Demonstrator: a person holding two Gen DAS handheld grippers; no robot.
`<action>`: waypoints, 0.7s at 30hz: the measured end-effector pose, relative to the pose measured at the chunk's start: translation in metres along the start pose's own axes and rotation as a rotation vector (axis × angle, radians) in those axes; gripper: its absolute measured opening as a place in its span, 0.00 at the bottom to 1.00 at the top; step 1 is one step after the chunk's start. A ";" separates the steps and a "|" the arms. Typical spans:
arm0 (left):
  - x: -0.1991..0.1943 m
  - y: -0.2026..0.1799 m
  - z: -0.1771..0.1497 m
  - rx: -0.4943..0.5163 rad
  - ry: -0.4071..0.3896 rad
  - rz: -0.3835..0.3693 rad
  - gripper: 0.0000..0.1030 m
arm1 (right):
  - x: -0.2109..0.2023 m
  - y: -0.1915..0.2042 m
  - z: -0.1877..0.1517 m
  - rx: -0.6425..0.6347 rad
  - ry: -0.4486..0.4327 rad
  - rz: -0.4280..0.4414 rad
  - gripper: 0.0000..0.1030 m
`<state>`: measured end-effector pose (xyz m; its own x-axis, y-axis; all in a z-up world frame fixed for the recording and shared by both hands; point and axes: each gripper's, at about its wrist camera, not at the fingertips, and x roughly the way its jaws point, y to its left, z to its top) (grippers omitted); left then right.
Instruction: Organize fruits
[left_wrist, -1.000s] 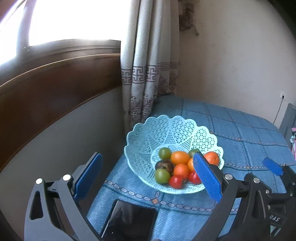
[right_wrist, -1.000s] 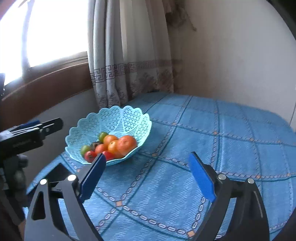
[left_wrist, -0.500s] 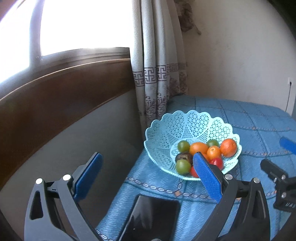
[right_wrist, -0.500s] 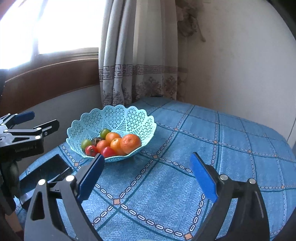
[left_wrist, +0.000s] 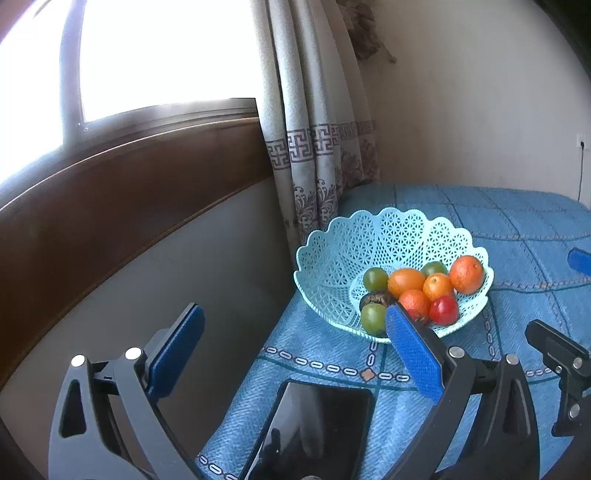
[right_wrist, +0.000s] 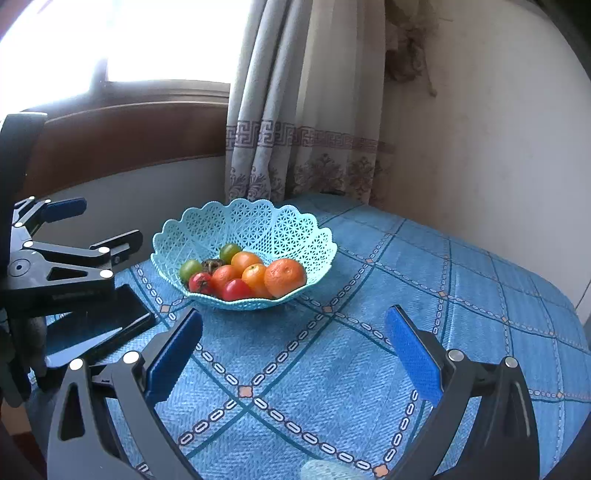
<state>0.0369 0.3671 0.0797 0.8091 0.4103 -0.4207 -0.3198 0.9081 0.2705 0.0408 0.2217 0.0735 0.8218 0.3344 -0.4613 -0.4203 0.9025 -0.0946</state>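
A pale blue lattice basket (left_wrist: 373, 236) (right_wrist: 258, 225) stands on the blue tablecloth (right_wrist: 369, 332) and holds several fruits: oranges (right_wrist: 285, 277), red tomatoes (right_wrist: 236, 290), green ones (left_wrist: 373, 317) and a dark one. My left gripper (left_wrist: 295, 343) is open and empty, held back from the basket at the table's left edge. My right gripper (right_wrist: 293, 345) is open and empty over bare cloth, short of the basket. The left gripper (right_wrist: 74, 236) also shows at the left of the right wrist view. The right gripper's fingers (left_wrist: 580, 260) show at the right edge of the left wrist view.
A black phone (left_wrist: 317, 424) (right_wrist: 107, 325) lies on the table's near left corner below my left gripper. A patterned curtain (right_wrist: 295, 110) and a wall stand behind the table. A wooden ledge (left_wrist: 129, 192) and window are to the left. Something pale (right_wrist: 325, 470) peeks in at the bottom of the right wrist view.
Both grippers have drawn back and swung left, so the basket sits farther right in both views. Both stayed open and empty.
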 end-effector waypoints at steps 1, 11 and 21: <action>0.000 -0.001 0.000 0.005 0.000 0.001 0.97 | 0.000 0.000 0.000 -0.003 0.000 0.000 0.95; 0.000 -0.014 -0.002 0.062 -0.003 0.005 0.97 | 0.000 -0.002 -0.004 -0.007 0.004 -0.005 0.95; 0.001 -0.023 -0.005 0.098 0.001 -0.005 0.97 | 0.003 -0.002 -0.006 -0.008 0.020 -0.002 0.95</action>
<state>0.0431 0.3469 0.0686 0.8103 0.4054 -0.4231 -0.2653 0.8976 0.3520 0.0422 0.2197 0.0670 0.8148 0.3268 -0.4787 -0.4218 0.9009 -0.1029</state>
